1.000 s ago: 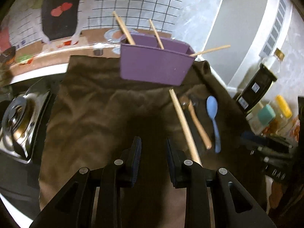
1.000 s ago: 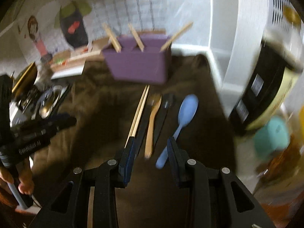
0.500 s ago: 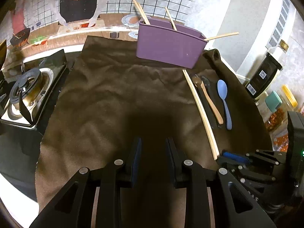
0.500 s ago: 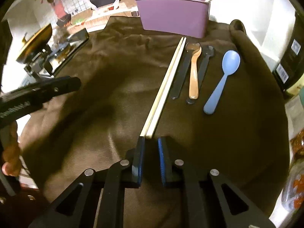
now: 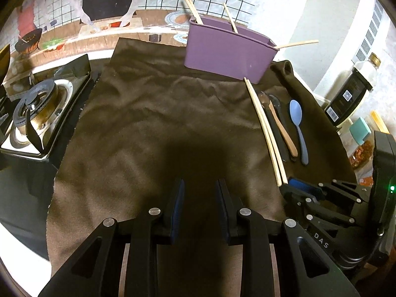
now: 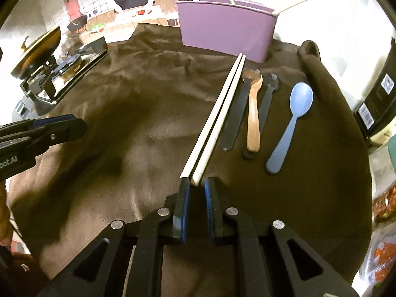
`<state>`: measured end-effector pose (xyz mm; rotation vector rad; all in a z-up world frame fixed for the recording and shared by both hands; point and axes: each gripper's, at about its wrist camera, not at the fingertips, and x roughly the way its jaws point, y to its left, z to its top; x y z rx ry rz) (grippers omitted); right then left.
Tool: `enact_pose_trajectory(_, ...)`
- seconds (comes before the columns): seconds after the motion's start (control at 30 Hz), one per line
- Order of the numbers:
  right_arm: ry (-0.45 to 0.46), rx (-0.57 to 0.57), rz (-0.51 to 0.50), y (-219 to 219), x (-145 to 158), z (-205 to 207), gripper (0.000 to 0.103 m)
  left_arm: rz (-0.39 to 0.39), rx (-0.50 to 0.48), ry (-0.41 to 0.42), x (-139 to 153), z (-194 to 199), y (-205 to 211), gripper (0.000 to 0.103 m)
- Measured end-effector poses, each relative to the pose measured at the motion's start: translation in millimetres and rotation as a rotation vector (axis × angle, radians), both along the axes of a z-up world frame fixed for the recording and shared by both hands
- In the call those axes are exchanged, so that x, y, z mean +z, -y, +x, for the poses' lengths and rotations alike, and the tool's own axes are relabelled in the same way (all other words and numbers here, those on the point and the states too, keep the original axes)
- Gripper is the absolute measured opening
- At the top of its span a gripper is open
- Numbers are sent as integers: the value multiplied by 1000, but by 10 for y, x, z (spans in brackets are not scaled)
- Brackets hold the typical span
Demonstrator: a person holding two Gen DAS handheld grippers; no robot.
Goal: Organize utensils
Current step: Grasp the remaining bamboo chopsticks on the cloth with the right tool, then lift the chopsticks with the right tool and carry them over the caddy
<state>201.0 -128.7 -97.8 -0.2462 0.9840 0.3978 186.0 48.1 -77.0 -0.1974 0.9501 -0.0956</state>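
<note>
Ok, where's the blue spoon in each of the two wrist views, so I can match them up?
Left wrist view: the blue spoon lies right of centre on the brown cloth, rightmost in the row of utensils.
Right wrist view: the spoon lies right of centre, again rightmost in the row.
Shared landmark: the purple holder stands at the cloth's far edge in both.

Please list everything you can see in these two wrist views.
chopsticks: two, pale wood, on the cloth
wooden spoon: one, brown, right of chopsticks
black utensils: two, flanking the wooden spoon
blue spoon: one, rightmost
utensil holder: one, purple, far edge, sticks inside
cloth: one, brown, covering the counter
gas stove: one, black, left
left gripper: black, jaws open, empty
right gripper: black, jaws on chopsticks' near ends
</note>
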Motion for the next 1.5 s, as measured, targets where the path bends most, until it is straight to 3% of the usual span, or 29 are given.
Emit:
enact_pose_trajectory(0.17,-11,-3,27,-5,6,53,19,-10,4,-11,-18,32,-7,28)
enact_pose_trajectory(0.4,-32,-20,93,127,-1,107,19,-15,19,-11,-29,40,-49,28)
enact_pose_trajectory(0.57,-3,-13,44,44,-5,82,19,-16,18,-15,-44,42,-55,28)
enact_pose_trajectory(0.7,-8,-30,46,121,1,100,8,-21,19,-21,-56,39,-47,28)
enact_pose_trajectory(0.83,-12,-81,59,274,41,95,7,-25,8,-19,-49,36,-1,28)
enact_pose_trajectory(1.1,36,-168,109,614,291,-20,6,-25,-125,17,-102,74,543,28)
enact_pose_trajectory(1.3,86,-224,156,788,450,-50,6,-42,-127,28,-139,242,936,28)
enact_pose_trajectory(1.5,130,-233,170,865,564,-82,6,16,-145,13,-216,351,1205,28)
